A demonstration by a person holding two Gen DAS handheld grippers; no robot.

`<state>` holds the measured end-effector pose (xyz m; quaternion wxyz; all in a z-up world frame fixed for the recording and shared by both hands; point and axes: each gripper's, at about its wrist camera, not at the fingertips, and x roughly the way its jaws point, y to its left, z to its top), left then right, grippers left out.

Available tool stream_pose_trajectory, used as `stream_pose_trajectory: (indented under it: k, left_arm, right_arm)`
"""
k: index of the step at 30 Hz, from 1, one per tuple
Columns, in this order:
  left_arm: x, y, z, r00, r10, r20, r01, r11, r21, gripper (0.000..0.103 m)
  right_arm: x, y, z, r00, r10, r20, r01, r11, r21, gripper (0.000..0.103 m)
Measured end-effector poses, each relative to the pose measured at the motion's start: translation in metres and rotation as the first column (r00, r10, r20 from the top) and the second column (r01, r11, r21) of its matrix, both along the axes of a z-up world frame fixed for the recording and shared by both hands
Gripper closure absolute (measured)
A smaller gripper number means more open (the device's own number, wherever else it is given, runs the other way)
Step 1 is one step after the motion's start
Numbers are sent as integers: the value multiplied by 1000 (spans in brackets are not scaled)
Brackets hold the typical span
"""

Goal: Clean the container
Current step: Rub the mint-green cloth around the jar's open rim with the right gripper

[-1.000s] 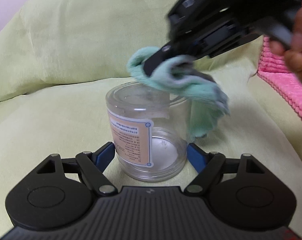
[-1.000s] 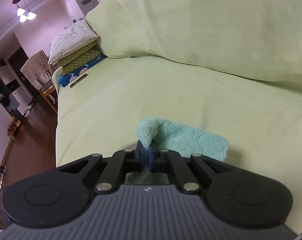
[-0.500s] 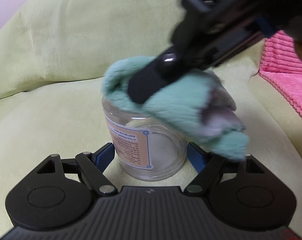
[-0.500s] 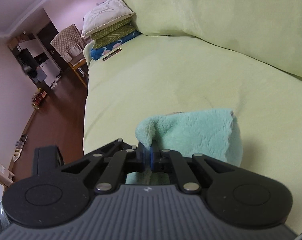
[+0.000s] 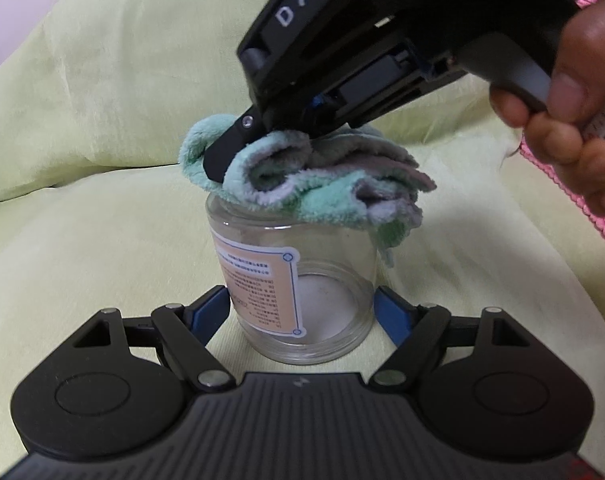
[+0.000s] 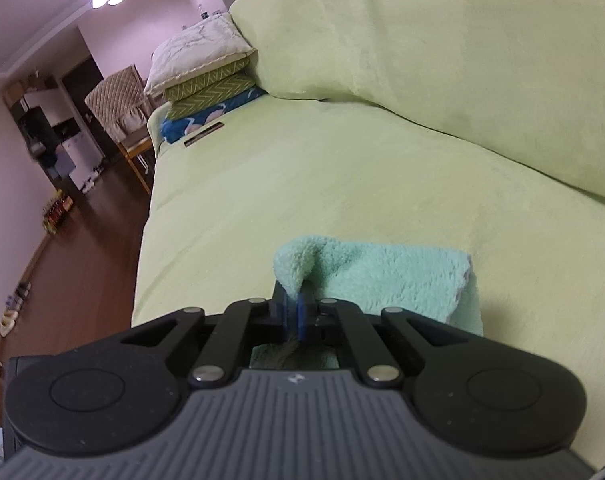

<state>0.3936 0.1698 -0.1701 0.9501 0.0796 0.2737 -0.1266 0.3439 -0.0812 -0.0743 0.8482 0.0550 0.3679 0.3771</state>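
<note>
A clear glass jar [image 5: 302,288] with an orange label stands upright on the pale green sofa cover. My left gripper [image 5: 300,312] is shut on the jar, a blue pad on each side of its base. My right gripper [image 6: 292,314] is shut on a teal and grey cloth [image 6: 382,280]. In the left wrist view the right gripper [image 5: 222,160] presses the bunched cloth [image 5: 314,184] onto the jar's mouth, covering the rim. The jar's inside looks empty.
The sofa's back cushion [image 5: 122,72] rises behind the jar. A pink ribbed fabric [image 5: 590,208] lies at the right. A pile of folded pillows [image 6: 202,76] sits at the far end of the sofa [image 6: 262,184], with wooden floor [image 6: 70,264] beyond.
My right gripper has brought the cloth from above and behind the jar down onto its mouth. The left gripper and the jar have stayed still.
</note>
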Motion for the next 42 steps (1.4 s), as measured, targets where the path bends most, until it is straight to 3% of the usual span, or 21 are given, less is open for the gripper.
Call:
stream_pose_trajectory:
  k: [8,12,16,23,29,32,42]
  left_arm:
    - [70,40,12,1000,0,12,1,998,-61,21]
    - [110,62,13,1000,-6,22,7,999,-38,21]
    - [148,71,8,1000,-12,23,13,999,-43,21]
    - [206,91,3,1000,-15,24,15,1000,-23,21]
    - [239,95,14,999,-5,36,5,1000,16,20]
    - [240,97,-6,999,-4,44,2,1000,30,20]
    - [352,148,-3,998,-11,55,10,1000,22,21]
  right_arm:
    - [-1,1,2,1000,5,-10,-5,1000,-12,102]
    - [-7,-3,14,1000,16,-8,-17,999,-41,99]
    - [-26,-20,25,998,66,-9,-66,998,-11,98]
    - [-22,-28,9,987,127,-94,-130,991,-23,99]
    - [-14,-8,1,989,139,-56,-139,990,-3,102]
    - [-7,-4,0,995,96,-28,-96,995,1,103]
    - [4,-8,1,995,-74,67,79,994,-74,103]
